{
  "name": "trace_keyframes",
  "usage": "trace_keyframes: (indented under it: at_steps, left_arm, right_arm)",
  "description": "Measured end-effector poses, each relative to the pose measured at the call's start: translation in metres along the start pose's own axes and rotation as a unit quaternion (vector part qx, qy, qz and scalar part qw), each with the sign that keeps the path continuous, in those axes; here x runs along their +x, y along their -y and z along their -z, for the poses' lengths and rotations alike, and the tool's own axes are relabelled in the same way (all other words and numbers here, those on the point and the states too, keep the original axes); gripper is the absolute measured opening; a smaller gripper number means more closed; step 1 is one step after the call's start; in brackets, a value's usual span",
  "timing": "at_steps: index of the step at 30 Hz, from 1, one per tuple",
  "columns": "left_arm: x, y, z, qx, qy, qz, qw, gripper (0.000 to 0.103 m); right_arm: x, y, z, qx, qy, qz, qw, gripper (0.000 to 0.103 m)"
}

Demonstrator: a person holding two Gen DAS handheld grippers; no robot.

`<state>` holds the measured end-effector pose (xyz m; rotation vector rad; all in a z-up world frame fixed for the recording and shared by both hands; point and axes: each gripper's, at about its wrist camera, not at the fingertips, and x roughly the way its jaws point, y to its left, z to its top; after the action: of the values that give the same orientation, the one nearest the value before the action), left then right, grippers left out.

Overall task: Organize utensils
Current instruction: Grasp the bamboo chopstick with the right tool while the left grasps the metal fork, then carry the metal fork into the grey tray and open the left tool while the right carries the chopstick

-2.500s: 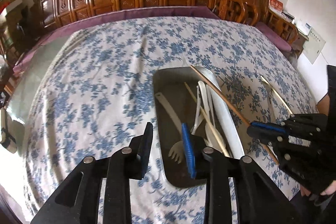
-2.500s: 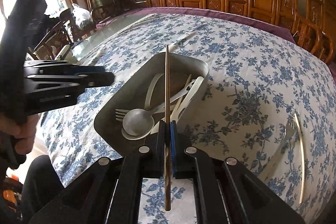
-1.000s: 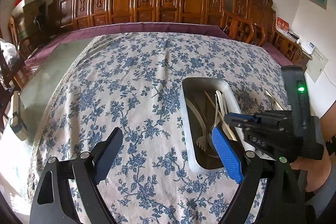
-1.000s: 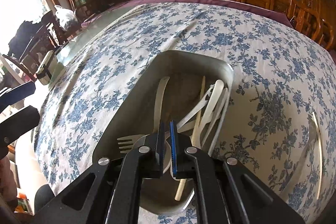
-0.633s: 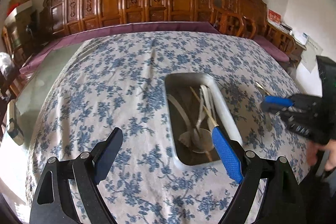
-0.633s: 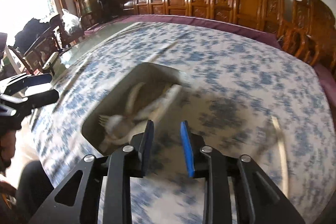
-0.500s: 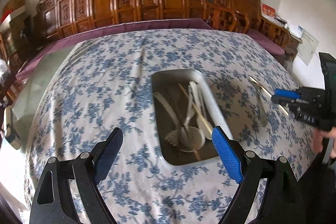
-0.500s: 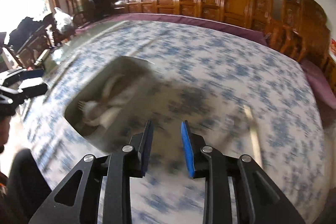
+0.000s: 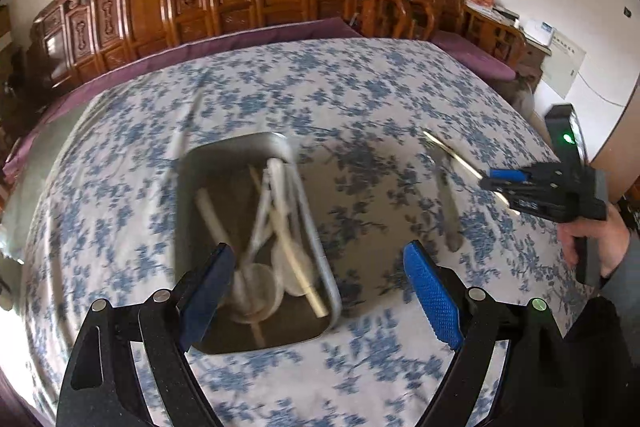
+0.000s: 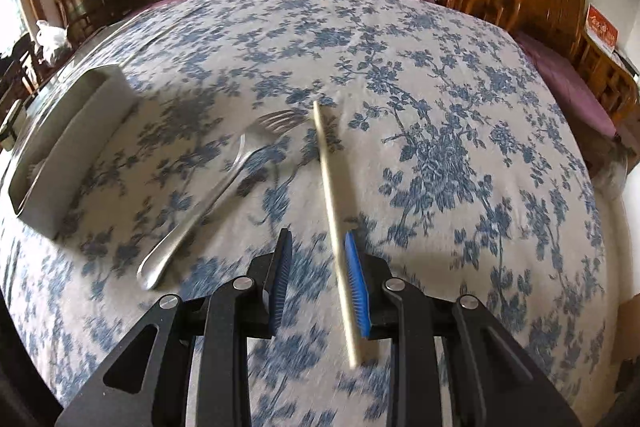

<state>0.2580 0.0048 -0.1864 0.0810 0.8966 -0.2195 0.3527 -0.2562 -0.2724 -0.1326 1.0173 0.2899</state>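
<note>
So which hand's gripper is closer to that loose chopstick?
Right. The right gripper is right over the chopstick, jaws open; the left gripper hangs by the tray.

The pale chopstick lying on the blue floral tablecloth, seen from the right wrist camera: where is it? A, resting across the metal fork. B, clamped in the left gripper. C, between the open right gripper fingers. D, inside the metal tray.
C: the pale chopstick lies on the blue floral tablecloth and runs between the open fingers of the right gripper, apart from the metal fork.
</note>
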Motion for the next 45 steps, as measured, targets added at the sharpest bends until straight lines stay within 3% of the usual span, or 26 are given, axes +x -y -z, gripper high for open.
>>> trace_keyframes:
  at_steps: [9, 14, 18, 20, 23, 29, 31, 37, 41, 45]
  left_arm:
    - [0.035, 0.042, -0.015, 0.019, -0.018, 0.015, 0.9995, 0.083]
    - [0.061, 0.063, -0.023, 0.027, -0.029, 0.018, 0.999, 0.083]
    - [0.08, 0.073, -0.028, 0.025, -0.037, 0.02, 0.9988, 0.083]
    - [0.088, 0.079, -0.032, 0.027, -0.039, 0.02, 0.9987, 0.083]
    - [0.103, 0.092, -0.04, 0.038, -0.041, 0.025, 0.9981, 0.083]
    - [0.133, 0.12, -0.049, 0.058, -0.061, 0.039, 0.9958, 0.065]
    - [0.142, 0.126, -0.051, 0.06, -0.068, 0.042, 0.995, 0.052]
    - [0.169, 0.135, -0.057, 0.061, -0.092, 0.046, 0.9928, 0.031]
    - [0.176, 0.141, -0.062, 0.067, -0.086, 0.039, 0.9932, 0.024]
    - [0.177, 0.141, -0.064, 0.064, -0.085, 0.039, 0.9936, 0.007]
  right_arm:
    - [0.012, 0.013, -0.013, 0.015, -0.002, -0.024, 1.0, 0.028]
    - [0.011, -0.001, -0.009, -0.042, 0.003, 0.007, 0.999, 0.027]
    - [0.011, -0.001, -0.01, -0.045, -0.005, -0.005, 0.999, 0.017]
    - [0.01, -0.001, -0.009, -0.05, -0.011, -0.009, 0.999, 0.006]
    - [0.008, 0.004, -0.007, -0.044, -0.017, -0.013, 0.999, 0.006]
    - [0.0, 0.021, -0.005, -0.015, -0.005, -0.026, 1.0, 0.006]
    - [-0.002, 0.024, -0.004, -0.01, -0.002, -0.026, 1.0, 0.006]
    - [-0.005, 0.033, -0.005, 0.007, 0.005, -0.031, 0.999, 0.006]
    - [-0.006, 0.035, -0.005, 0.009, 0.007, -0.033, 0.999, 0.006]
    - [-0.006, 0.036, -0.004, 0.011, 0.007, -0.034, 0.999, 0.006]
